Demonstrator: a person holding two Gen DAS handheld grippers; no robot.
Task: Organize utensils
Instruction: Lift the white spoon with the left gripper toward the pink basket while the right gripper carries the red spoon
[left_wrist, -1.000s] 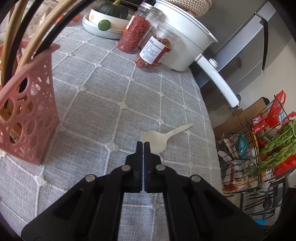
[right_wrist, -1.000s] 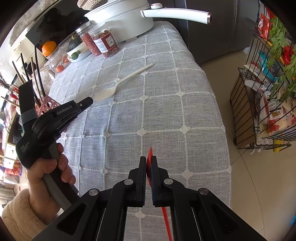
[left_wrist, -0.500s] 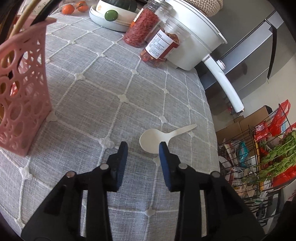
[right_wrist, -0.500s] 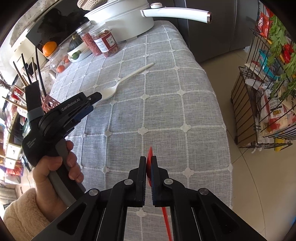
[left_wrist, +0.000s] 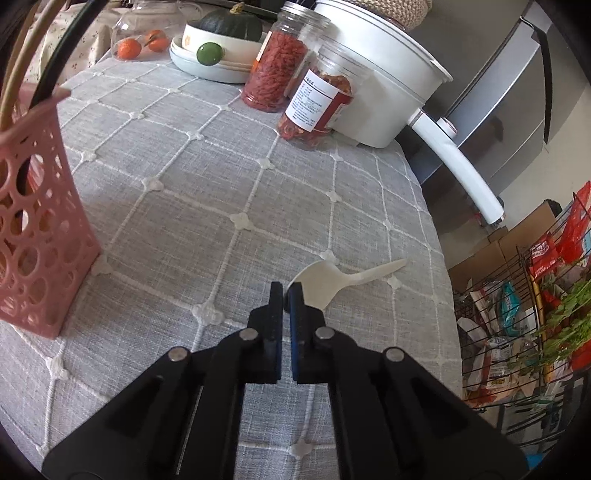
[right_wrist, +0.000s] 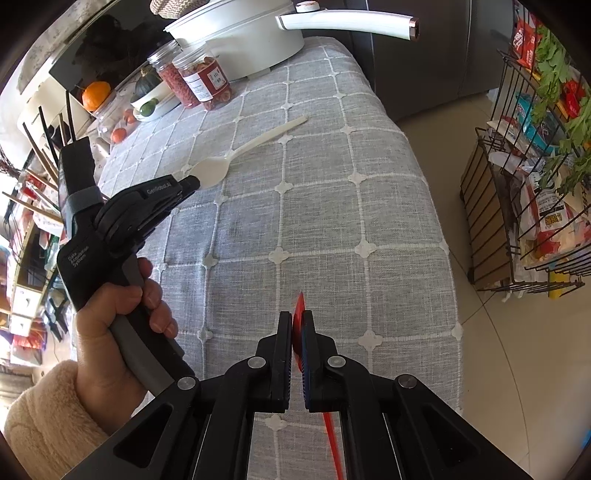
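Your left gripper (left_wrist: 284, 295) has just been closing, and its jaws now pinch the near rim of the white spoon (left_wrist: 332, 282)'s bowl. The spoon lies on the grey quilted tablecloth (left_wrist: 207, 177), its handle running out toward three o'clock in the left wrist view. In the right wrist view the same spoon sits at about ten o'clock, with its handle angled up toward one o'clock, and your left hand (right_wrist: 122, 325) wraps the gripper's grey trigger under a fuzzy cream sleeve (right_wrist: 48, 413).

Your right gripper (right_wrist: 297, 325) is clamped tight on a thin red utensil (right_wrist: 300, 302); its tip pokes out above the fingertips and its shaft trails down toward six o'clock. What kind of utensil it is you cannot tell.

The pink perforated holder (left_wrist: 37, 229) stands at nine o'clock in the left wrist view, with sticks rising from it. Two jars (left_wrist: 317, 103) and a white pot (left_wrist: 384, 85) sit at about one o'clock.
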